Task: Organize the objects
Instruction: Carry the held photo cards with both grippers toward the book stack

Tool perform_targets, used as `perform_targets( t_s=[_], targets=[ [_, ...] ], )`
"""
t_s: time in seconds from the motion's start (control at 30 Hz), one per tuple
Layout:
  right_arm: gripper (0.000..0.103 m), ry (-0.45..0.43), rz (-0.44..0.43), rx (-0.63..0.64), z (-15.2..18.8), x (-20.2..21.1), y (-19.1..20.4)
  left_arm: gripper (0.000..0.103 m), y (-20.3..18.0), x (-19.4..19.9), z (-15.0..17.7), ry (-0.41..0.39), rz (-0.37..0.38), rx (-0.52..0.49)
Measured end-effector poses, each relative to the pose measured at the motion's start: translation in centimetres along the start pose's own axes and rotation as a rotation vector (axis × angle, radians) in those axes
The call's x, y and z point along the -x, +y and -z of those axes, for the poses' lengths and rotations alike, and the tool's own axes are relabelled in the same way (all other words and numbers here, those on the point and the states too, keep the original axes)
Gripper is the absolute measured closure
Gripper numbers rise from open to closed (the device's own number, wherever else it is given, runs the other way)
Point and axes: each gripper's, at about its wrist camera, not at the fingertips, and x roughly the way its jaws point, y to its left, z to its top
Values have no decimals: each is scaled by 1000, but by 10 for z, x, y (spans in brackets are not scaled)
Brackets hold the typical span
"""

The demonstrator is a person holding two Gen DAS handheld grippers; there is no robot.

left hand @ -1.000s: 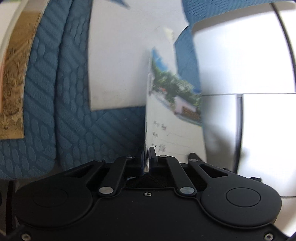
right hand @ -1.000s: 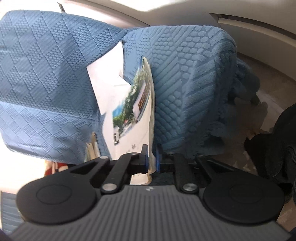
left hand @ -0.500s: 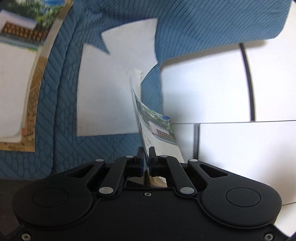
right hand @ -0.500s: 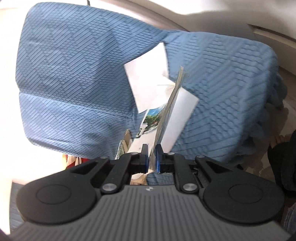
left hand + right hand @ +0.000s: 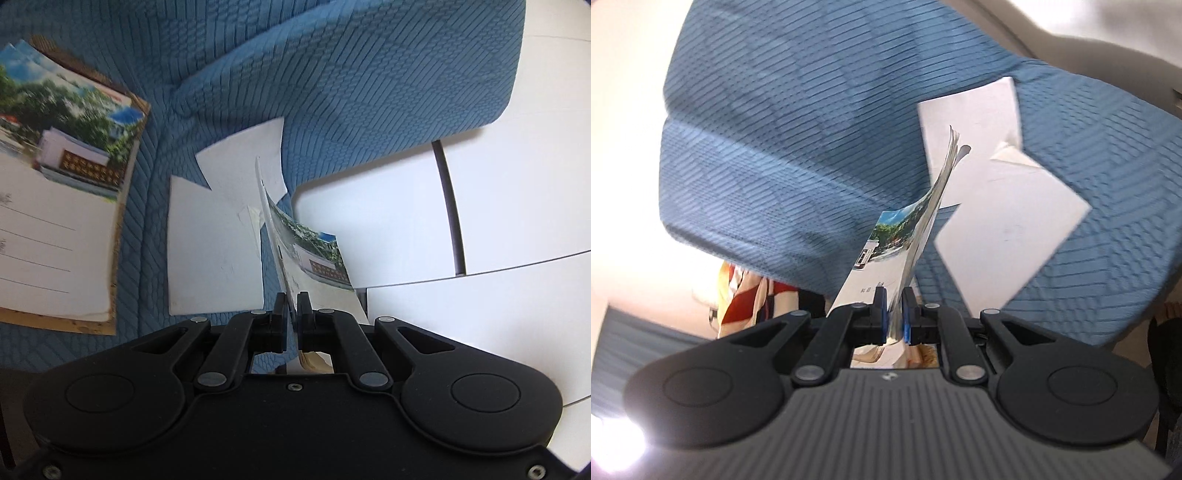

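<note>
My left gripper [image 5: 290, 297] is shut on a single postcard [image 5: 314, 254] that stands on edge, its photo side facing right. My right gripper [image 5: 894, 295] is shut on a thin bundle of postcards [image 5: 886, 236], bent and fanned at the far tip. Both are held above a blue quilted cloth [image 5: 369, 92] [image 5: 794, 129]. A white envelope [image 5: 214, 251] [image 5: 997, 221] lies flat on the cloth beyond the fingers. In the left wrist view, a stack of postcards on a brown backing [image 5: 55, 184] fills the left side. I cannot tell whether it is lying or held.
White panels with dark seams [image 5: 498, 203] lie to the right of the cloth's edge. In the right wrist view a red and cream fabric [image 5: 746, 291] shows under the cloth's left edge, and a dark object [image 5: 1167, 350] sits at the far right.
Both grippers have risen away from the cloth with their cards still gripped. The envelope now looks smaller, and the brown-backed stack has slid further into the left wrist view.
</note>
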Motion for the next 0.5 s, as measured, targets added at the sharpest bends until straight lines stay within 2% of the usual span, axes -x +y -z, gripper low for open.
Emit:
perform_targets(
  t_s=[0.5],
  targets=[
    [91, 113, -56, 124, 10, -57, 80, 99, 10, 107, -31, -123, -52, -6]
  ],
)
